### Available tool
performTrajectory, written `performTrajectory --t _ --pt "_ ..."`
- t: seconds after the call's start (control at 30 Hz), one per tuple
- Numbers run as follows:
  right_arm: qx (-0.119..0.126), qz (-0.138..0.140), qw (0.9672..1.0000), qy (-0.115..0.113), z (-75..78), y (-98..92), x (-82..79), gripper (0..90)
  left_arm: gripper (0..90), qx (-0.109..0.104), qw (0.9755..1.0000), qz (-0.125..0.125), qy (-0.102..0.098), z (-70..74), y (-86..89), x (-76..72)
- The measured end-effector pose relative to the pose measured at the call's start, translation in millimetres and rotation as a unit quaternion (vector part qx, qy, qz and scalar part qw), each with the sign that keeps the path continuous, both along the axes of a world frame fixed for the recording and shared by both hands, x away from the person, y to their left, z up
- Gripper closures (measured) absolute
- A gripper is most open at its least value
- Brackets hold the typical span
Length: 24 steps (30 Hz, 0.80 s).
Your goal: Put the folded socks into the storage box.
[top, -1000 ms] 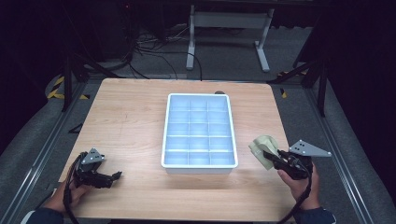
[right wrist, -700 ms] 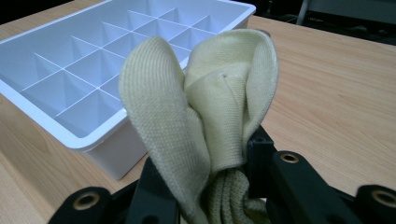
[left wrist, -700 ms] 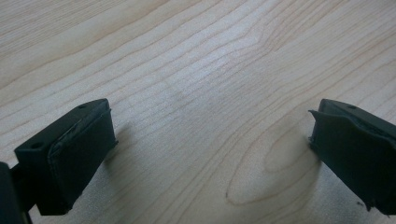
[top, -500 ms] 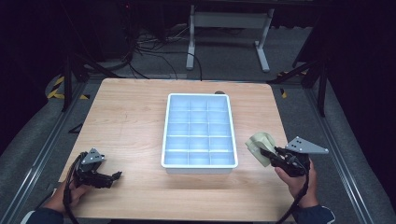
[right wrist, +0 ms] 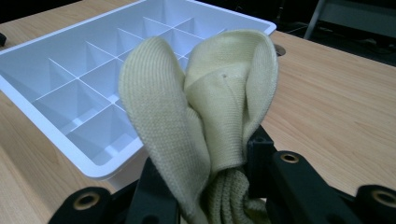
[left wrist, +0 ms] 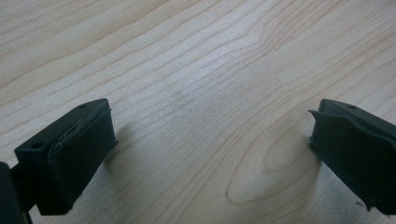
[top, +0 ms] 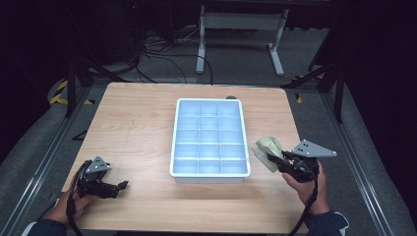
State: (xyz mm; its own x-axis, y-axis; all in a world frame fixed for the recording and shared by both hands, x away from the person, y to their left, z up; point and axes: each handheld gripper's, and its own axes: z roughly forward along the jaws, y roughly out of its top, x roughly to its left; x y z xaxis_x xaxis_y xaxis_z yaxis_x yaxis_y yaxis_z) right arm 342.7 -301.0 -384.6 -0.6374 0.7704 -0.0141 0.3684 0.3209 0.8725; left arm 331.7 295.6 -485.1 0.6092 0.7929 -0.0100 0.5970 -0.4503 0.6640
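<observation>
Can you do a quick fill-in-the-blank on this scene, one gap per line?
1. The right claw is shut on a folded pale yellow ____.
2. The white tray is split into rows of ____ compartments each.
3. The left claw stands ____ over the bare wooden table.
4. The held cloth sits just off the tray's ____ side in the high view.

Missing words: cloth; three; open; right

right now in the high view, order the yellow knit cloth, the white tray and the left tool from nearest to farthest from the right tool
1. yellow knit cloth: clamped in the right tool, at the table's right edge.
2. white tray: just left of the cloth, mid-table.
3. left tool: far across, at the near left corner.
</observation>
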Motion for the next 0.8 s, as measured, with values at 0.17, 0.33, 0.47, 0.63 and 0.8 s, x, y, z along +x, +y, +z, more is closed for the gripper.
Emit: performTrajectory --t 0.17,0.33,0.47,0.63,0.8 --pt "0.003 0.010 0.9999 -0.002 3.4 6.2 3.4 72.1 0.1 0.000 1.0000 0.000 -0.001 0.0 0.1 -0.1" --pt "0.004 0.017 0.9998 -0.005 5.6 12.0 6.8 72.1 0.1 -0.001 1.0000 0.000 0.000 -0.1 0.1 -0.2" --pt "0.005 0.024 0.9997 -0.006 6.8 16.4 9.6 72.1 0.1 0.000 1.0000 0.000 -0.001 0.0 0.1 -0.1" --pt "0.002 0.029 0.9996 -0.007 7.1 21.3 13.4 72.1 0.1 0.000 1.0000 0.000 -0.001 -0.1 0.1 -0.2" --pt "-0.003 0.033 0.9994 -0.006 5.3 26.8 17.9 72.1 0.1 0.000 1.0000 0.000 -0.001 0.0 0.1 -0.1"
